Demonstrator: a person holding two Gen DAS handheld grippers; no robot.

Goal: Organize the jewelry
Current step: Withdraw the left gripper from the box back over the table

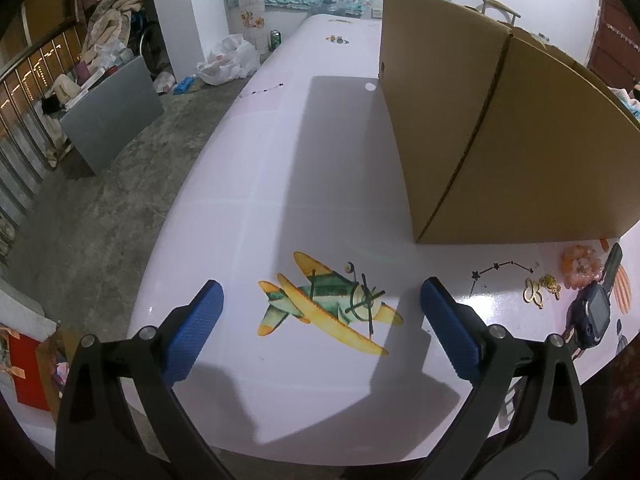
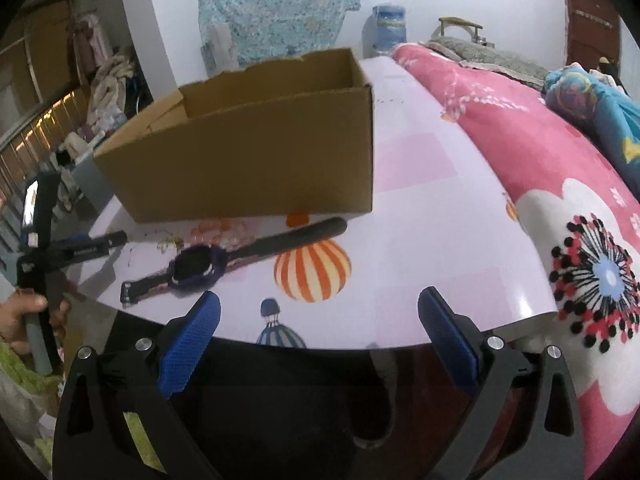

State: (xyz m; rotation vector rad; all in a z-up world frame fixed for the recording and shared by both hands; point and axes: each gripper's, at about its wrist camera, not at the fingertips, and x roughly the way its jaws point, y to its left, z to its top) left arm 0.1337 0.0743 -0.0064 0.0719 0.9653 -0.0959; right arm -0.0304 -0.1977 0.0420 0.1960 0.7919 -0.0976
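A dark blue smartwatch [image 2: 196, 266] with a black strap lies on the pale pink table [image 2: 420, 220], also at the right edge of the left wrist view [image 1: 594, 312]. Beside it lie an orange beaded bracelet [image 1: 580, 266] and gold earrings [image 1: 540, 288]; both appear blurred in the right wrist view, the bracelet [image 2: 218, 232] and the earrings [image 2: 170, 242]. An open cardboard box [image 2: 248, 152] stands behind them, also in the left wrist view [image 1: 500, 132]. My left gripper [image 1: 320, 300] is open and empty over the airplane print. My right gripper [image 2: 318, 312] is open and empty at the table's near edge.
A pink flowered blanket [image 2: 540, 168] lies right of the table. The left gripper [image 2: 72, 252] and the hand holding it show at the left of the right wrist view. Concrete floor with a grey board [image 1: 112, 112] and clutter lies left of the table.
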